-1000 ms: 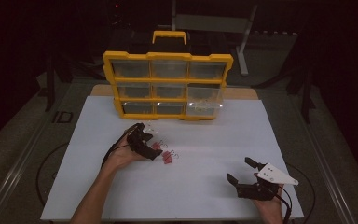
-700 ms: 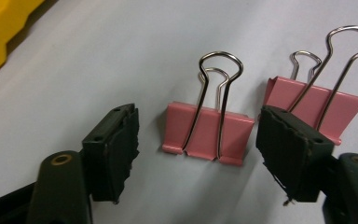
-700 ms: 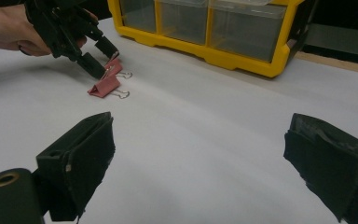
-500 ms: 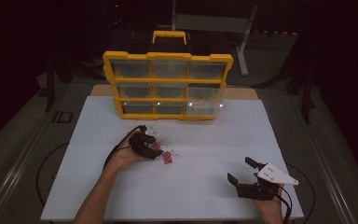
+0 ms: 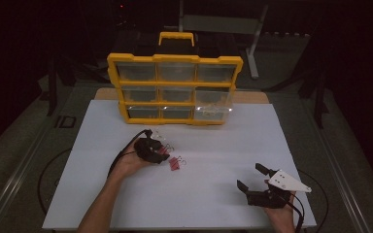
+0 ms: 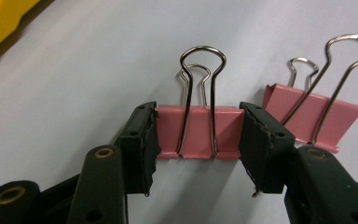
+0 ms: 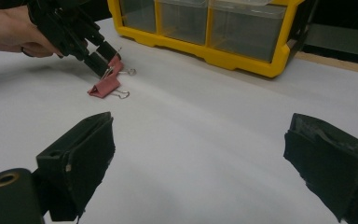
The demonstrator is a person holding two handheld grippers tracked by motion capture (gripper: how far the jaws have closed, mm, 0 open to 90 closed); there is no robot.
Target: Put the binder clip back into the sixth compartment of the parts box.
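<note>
On the white tabletop (image 5: 223,194) near the yellow drawer box (image 5: 175,90), the left tongs (image 6: 198,135) have just closed, clamping a pink binder clip's (image 6: 198,130) stiff, light, likely slippery body by its ends, while the right tongs (image 7: 198,158) gape empty.

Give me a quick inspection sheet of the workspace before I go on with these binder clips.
Surface: white table top, bare in front.
Job's things: pink binder clip between the jaws; second pink clip lies beside it.
Clutter: nothing seen.
Grippers: left gripper has just closed, its pads pressing the clip's two ends; right gripper open, holding nothing, resting near the table's front.
Cables: black cable trails from the left gripper.
Surroundings: yellow drawer organizer at the back; dark room.
</note>
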